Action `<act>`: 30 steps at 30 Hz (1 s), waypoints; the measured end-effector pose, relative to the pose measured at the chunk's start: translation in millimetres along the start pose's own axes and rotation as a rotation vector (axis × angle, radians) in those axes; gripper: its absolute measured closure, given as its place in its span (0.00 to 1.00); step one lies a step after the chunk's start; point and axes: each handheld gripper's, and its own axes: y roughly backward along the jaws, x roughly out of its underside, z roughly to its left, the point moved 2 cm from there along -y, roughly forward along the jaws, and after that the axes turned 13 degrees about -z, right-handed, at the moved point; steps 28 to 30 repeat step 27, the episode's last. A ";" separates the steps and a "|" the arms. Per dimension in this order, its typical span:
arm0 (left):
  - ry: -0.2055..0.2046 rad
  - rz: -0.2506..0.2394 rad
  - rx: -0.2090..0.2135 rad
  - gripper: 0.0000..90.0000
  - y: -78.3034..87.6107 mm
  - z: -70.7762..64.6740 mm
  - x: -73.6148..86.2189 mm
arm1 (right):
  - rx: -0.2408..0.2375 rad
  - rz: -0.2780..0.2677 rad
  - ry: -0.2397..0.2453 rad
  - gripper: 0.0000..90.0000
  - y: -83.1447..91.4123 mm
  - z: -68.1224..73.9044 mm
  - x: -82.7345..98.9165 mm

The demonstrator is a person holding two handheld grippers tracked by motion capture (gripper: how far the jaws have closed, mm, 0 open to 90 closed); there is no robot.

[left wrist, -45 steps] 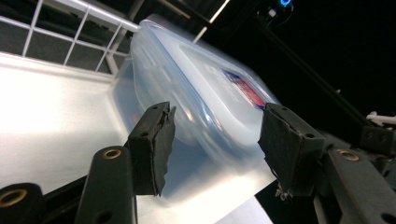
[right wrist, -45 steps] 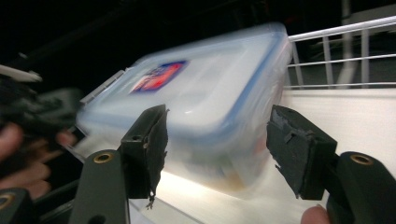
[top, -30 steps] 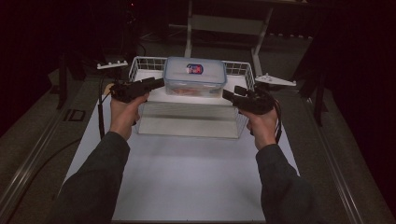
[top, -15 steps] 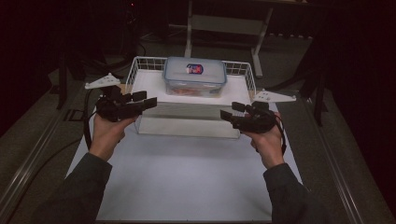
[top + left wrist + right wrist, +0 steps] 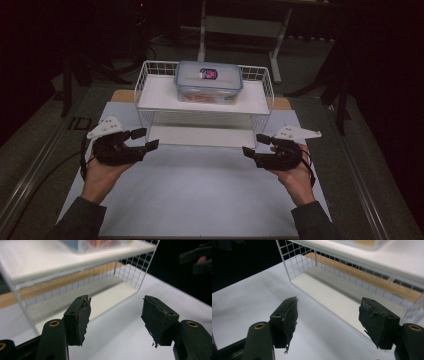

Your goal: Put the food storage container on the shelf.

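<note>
Two open grippers hover over the white table, nothing in either.

The left gripper (image 5: 145,140) sits at the lower left of the high view, jaws spread apart and pointing toward the frame's centre, the person's left hand (image 5: 102,172) cupped under it; the right gripper (image 5: 254,145) mirrors it at the lower right, jaws just as wide and empty (the worn black pads (image 5: 83,317) show plainly in the left gripper view). Both stop just short of the front of the white wire rack (image 5: 205,117), which stands at the centre of the frame on the white sheet (image 5: 200,195). On the rack's upper shelf, toward the top middle, rests a clear lidded container (image 5: 208,81) with a blue rim. The lower shelf (image 5: 332,297) lies bare in the right gripper view.
</note>
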 end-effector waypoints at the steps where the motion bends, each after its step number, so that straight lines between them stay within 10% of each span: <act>1: -0.003 0.004 -0.005 0.42 2.3 -0.6 5.0 | 0.003 0.003 0.001 0.34 2.9 -0.5 4.9; 17: 0.020 0.038 -0.117 0.37 32.2 5.1 81.5 | 0.089 -0.001 0.091 0.27 38.3 10.7 63.6; 30: 0.023 0.054 -0.146 0.37 29.2 9.1 99.8 | 0.117 -0.006 0.086 0.27 38.8 5.5 83.2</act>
